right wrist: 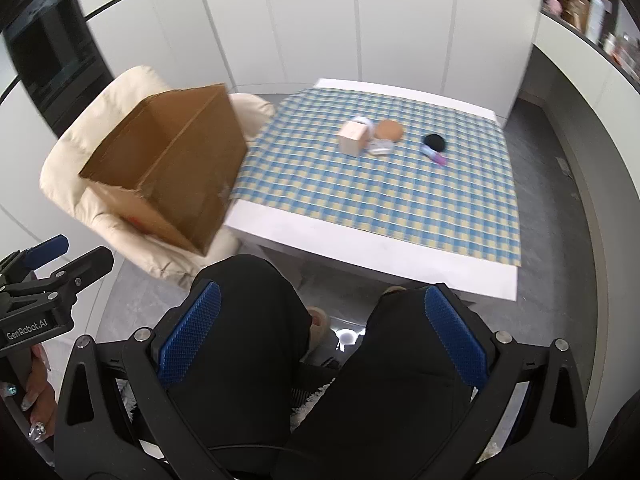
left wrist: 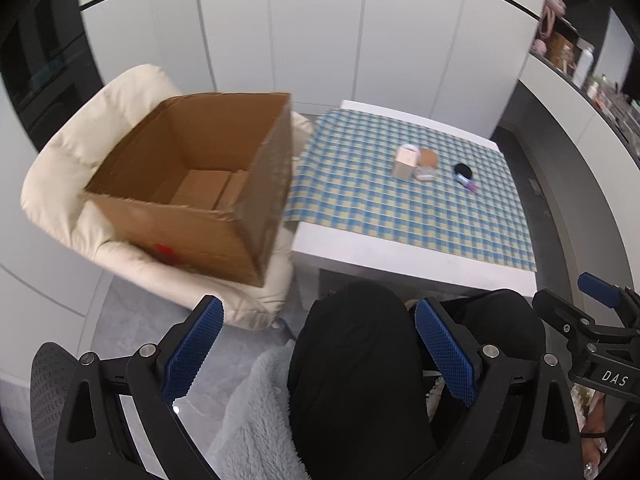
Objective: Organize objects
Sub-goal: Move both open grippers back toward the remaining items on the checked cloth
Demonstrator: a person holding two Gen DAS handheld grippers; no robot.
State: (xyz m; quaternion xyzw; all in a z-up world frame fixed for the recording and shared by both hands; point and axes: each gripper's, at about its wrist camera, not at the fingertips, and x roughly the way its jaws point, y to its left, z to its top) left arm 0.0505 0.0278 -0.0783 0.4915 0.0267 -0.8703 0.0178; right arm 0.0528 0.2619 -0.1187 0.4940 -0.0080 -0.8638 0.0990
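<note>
One white low table (right wrist: 360,248) stands ahead of both grippers, covered by one blue-and-yellow checked cloth (right wrist: 380,200). Ahead and to the left of them, one cream padded armchair (left wrist: 72,168) carries one open brown cardboard box (left wrist: 192,184), tilted, with one edge close to the cloth's corner. The left wrist view looks down into the box, showing folded bottom flaps and a red mark on its near wall; the right wrist view shows mostly its outer walls. One person's two legs in black trousers (right wrist: 240,360) fill the space just beyond the fingertips in both views; the right wrist view alone shows a light slipper (right wrist: 320,320) between them, the left wrist view alone a pale grey fleecy blanket (left wrist: 256,420).

The left gripper (left wrist: 318,344) has its two blue-padded fingers spread wide with nothing between them. The right gripper (right wrist: 324,336) is equally wide apart and holds nothing. Each view catches the other gripper at its edge, with a hand with decorated nails (right wrist: 38,408) below it.

Well ahead, on the far half of the cloth, lie five small things: one pale beige cube-shaped box (right wrist: 353,140), touching one clear small container with a white lid (right wrist: 380,147), one round tan cork-like disc (right wrist: 390,130) just behind, then, apart to the right, one black round pad (right wrist: 435,142) and one small tube with a purple end (right wrist: 434,157) just beside it.
</note>
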